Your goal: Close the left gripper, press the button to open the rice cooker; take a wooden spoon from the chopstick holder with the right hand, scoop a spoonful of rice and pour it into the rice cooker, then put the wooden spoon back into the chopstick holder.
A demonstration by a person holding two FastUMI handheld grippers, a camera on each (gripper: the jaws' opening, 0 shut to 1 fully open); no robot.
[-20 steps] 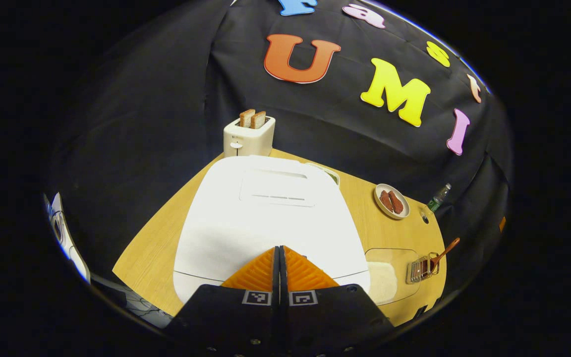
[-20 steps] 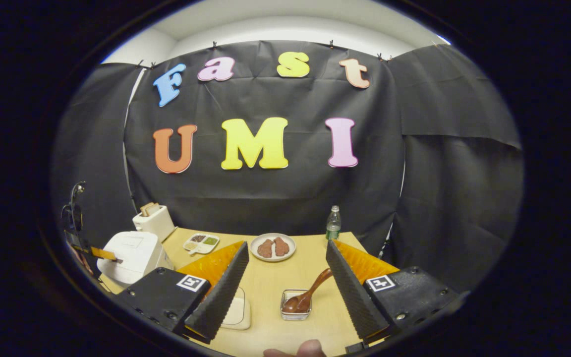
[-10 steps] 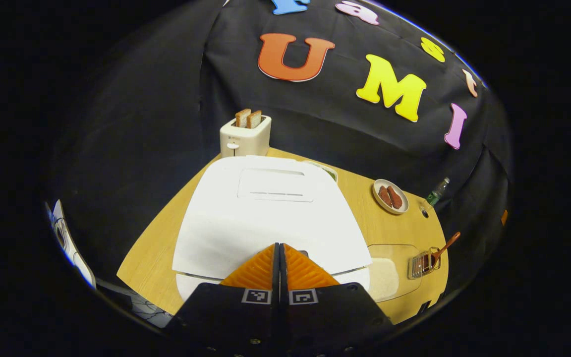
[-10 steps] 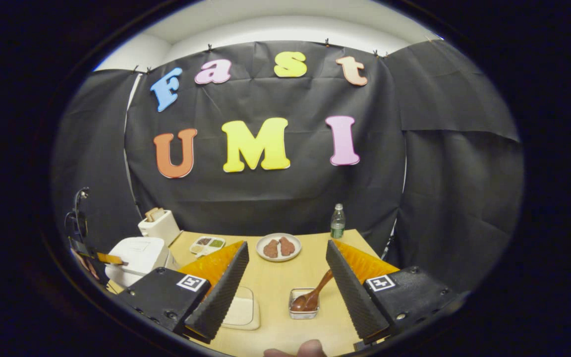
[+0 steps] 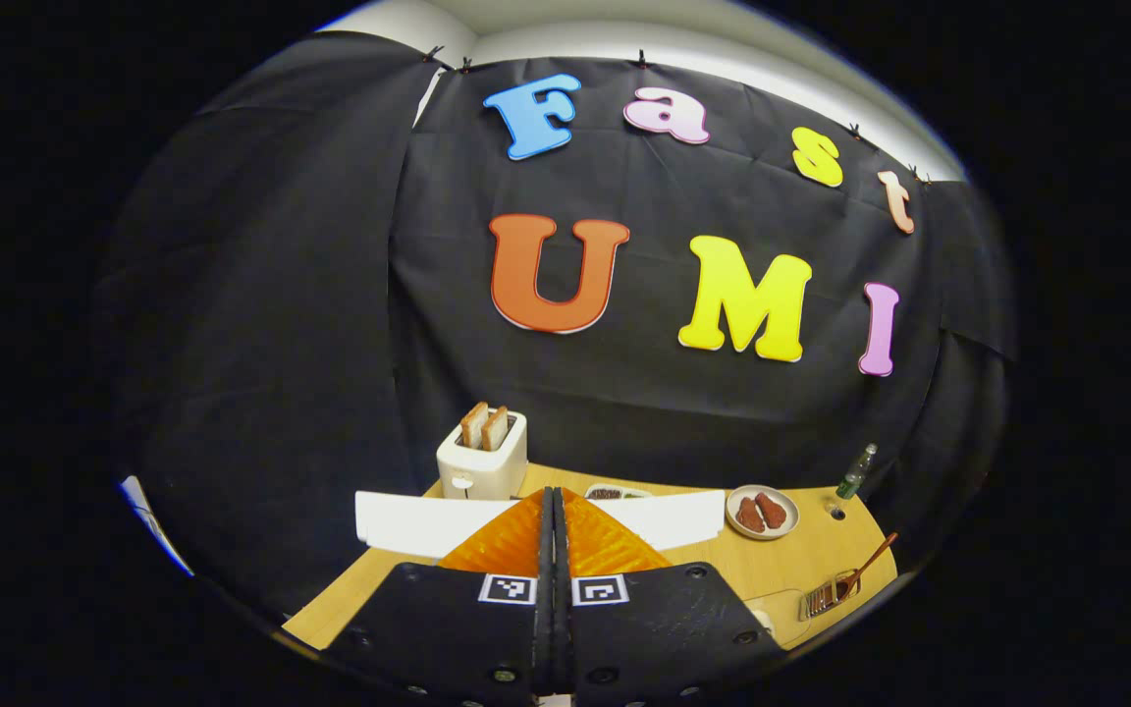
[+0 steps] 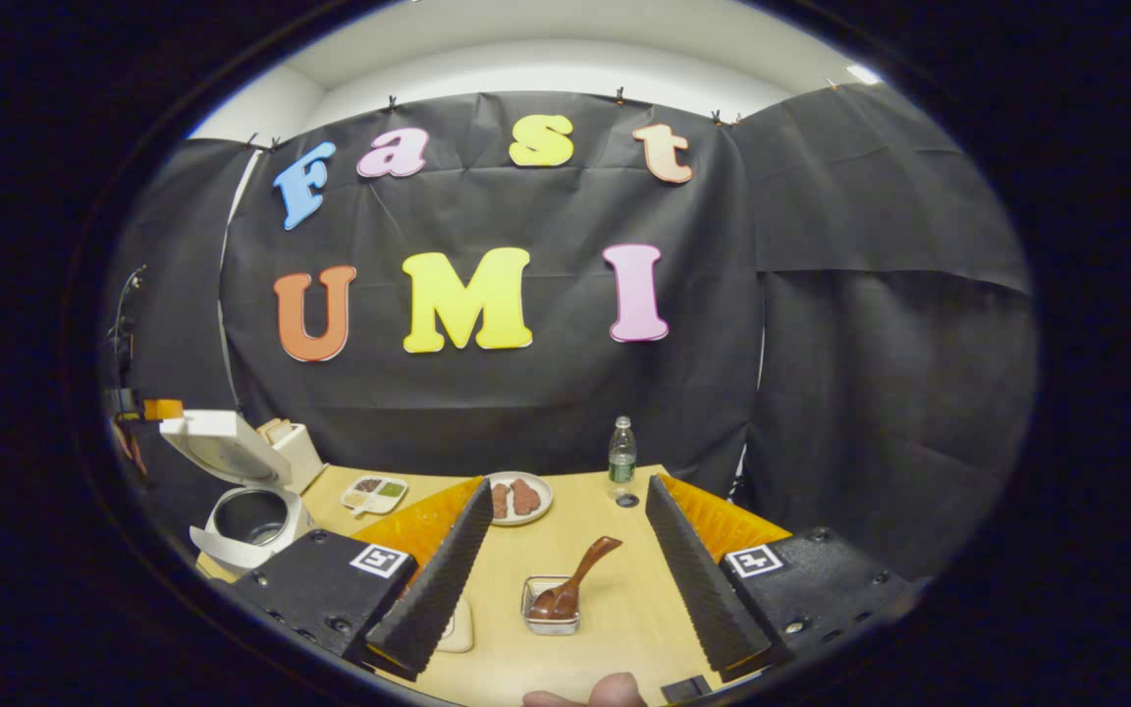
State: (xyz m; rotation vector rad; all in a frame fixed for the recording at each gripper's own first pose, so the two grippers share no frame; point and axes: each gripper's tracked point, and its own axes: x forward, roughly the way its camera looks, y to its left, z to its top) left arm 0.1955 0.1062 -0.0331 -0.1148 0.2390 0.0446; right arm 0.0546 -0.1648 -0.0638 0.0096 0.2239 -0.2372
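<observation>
White rice cooker (image 6: 232, 491) lid's up, left gripper (image 5: 553, 511) pressed together; I'd drop my spread right gripper (image 6: 565, 530) straight ahead onto the brown wooden spoon (image 6: 570, 584) handle in the clear holder (image 6: 551, 621).

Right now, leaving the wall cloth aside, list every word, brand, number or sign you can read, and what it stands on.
No text is readable.
bottle: label too small to read.
toaster: front marking too blurred.
left gripper, right gripper: square patterned markers, no words.
</observation>
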